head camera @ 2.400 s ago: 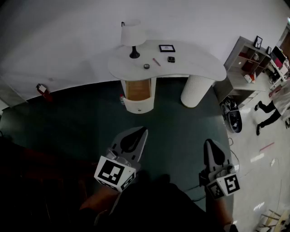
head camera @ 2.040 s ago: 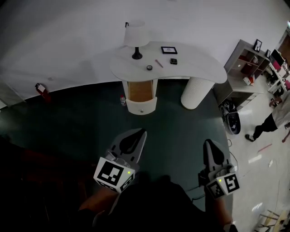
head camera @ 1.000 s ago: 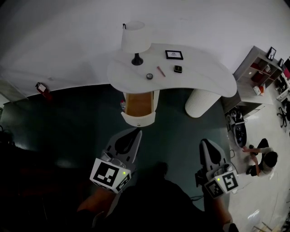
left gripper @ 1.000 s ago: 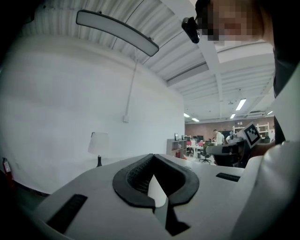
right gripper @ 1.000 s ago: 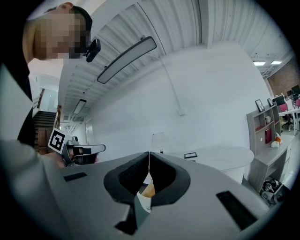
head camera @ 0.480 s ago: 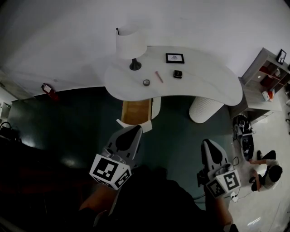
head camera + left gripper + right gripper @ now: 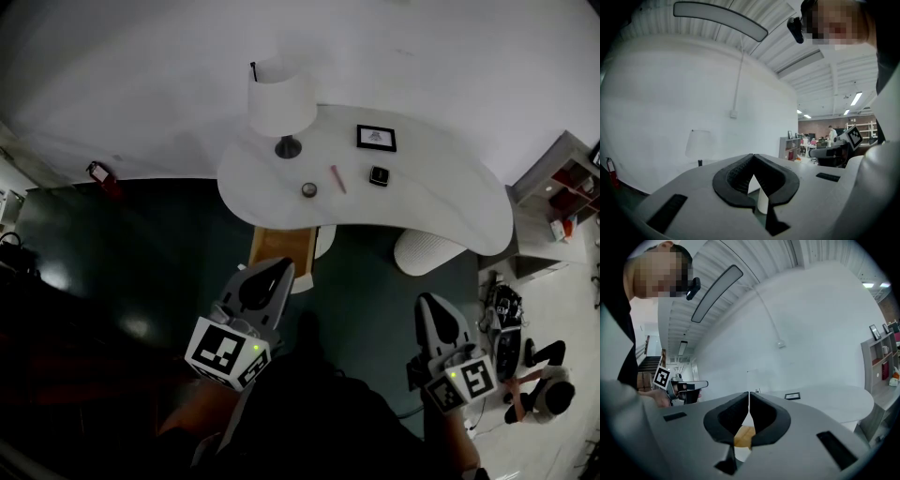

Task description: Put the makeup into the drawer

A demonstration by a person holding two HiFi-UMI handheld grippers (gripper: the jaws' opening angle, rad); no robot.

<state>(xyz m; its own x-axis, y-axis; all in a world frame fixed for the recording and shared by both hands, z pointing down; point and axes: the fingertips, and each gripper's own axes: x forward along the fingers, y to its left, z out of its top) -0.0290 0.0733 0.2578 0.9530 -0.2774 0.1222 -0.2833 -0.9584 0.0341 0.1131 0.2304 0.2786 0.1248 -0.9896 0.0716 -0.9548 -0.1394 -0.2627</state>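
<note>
On the white curved desk lie the makeup pieces: a small round jar, a pink stick and a black compact. Under the desk's front edge the drawer stands pulled out, its wooden inside showing. My left gripper is shut and empty, its tips just short of the drawer front. My right gripper is also shut and empty, over the dark floor well right of the drawer. In the right gripper view the drawer's wood shows through the jaws' gap.
A white lamp and a framed picture stand at the desk's back. A ribbed white pedestal holds up the desk's right end. Grey shelves and a crouching person are at the right. A red extinguisher leans at the left wall.
Both grippers have come forward toward the desk, which now looks larger and nearer. The left gripper's tips have come up to the drawer front. Both stay shut.
</note>
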